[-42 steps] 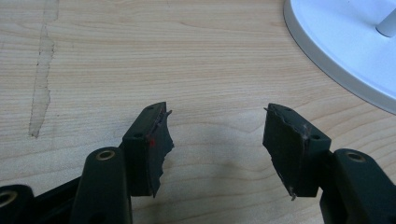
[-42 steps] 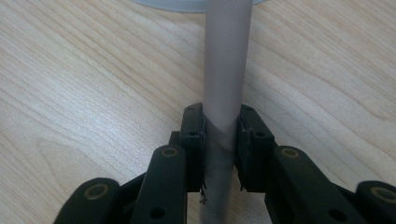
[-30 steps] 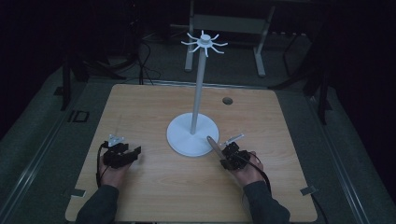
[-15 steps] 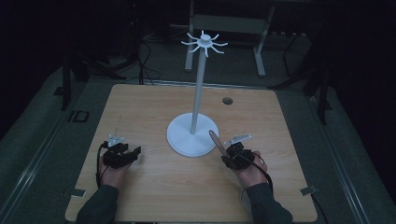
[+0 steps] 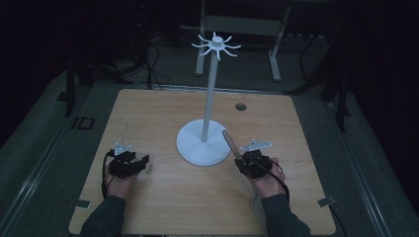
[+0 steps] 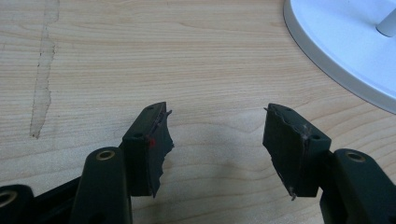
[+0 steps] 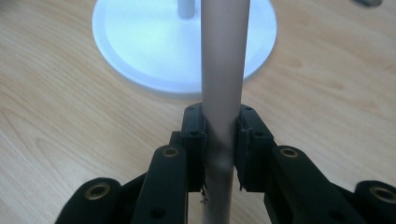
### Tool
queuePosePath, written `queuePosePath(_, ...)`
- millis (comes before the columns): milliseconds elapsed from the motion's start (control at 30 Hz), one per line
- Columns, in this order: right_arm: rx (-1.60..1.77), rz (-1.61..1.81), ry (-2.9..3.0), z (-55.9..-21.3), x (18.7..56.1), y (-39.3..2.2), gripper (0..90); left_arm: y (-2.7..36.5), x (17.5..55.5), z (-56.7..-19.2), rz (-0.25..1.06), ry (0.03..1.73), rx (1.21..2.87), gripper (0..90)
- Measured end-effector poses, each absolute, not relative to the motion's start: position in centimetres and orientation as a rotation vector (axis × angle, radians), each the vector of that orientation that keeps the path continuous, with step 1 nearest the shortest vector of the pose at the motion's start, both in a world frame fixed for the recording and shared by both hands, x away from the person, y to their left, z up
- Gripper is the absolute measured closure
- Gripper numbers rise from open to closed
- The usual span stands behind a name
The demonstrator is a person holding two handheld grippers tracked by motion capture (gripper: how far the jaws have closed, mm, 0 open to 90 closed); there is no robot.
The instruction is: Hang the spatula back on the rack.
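Note:
A white stand rises from the middle of the wooden table (image 5: 148, 113): round base (image 5: 195, 148), thin pole (image 5: 210, 94), and a ring of hooks on top (image 5: 216, 45). My right gripper (image 5: 243, 159), just right of the base, is shut on a beige rod (image 5: 229, 142) that slants up and left over the base's rim. In the right gripper view the pads (image 7: 195, 135) squeeze the rod (image 7: 224, 56), with the base (image 7: 149, 42) behind it. My left gripper (image 5: 142, 161) rests low at the left, open, nothing between its fingertips (image 6: 152, 126). The base's edge (image 6: 336, 42) shows to its right.
A small dark hole (image 5: 240, 106) sits in the tabletop behind the stand on the right. Metal brackets (image 5: 326, 201) mark the near corners. A pale scuff (image 6: 42, 93) runs along the wood left of my left gripper. Dark floor and a metal frame (image 5: 237, 24) lie beyond the table.
My right gripper has risen a little with the rod, whose tip now stands higher over the base's rim. The left gripper has kept still.

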State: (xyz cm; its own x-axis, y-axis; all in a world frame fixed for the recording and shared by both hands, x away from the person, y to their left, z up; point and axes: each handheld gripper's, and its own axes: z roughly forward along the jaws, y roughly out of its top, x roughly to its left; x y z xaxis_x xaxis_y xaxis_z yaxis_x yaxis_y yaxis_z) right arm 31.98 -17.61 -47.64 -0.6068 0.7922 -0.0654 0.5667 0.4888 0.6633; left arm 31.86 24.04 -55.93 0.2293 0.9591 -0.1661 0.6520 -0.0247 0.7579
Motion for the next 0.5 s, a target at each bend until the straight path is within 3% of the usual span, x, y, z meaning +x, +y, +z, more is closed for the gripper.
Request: queuePosePath(500, 1.072, 0.986, 2.273, -46.0, 31.3, -17.5, 75.5, 24.0, 31.9, -55.9, 0.518, 1.499, 1.753, 40.8)
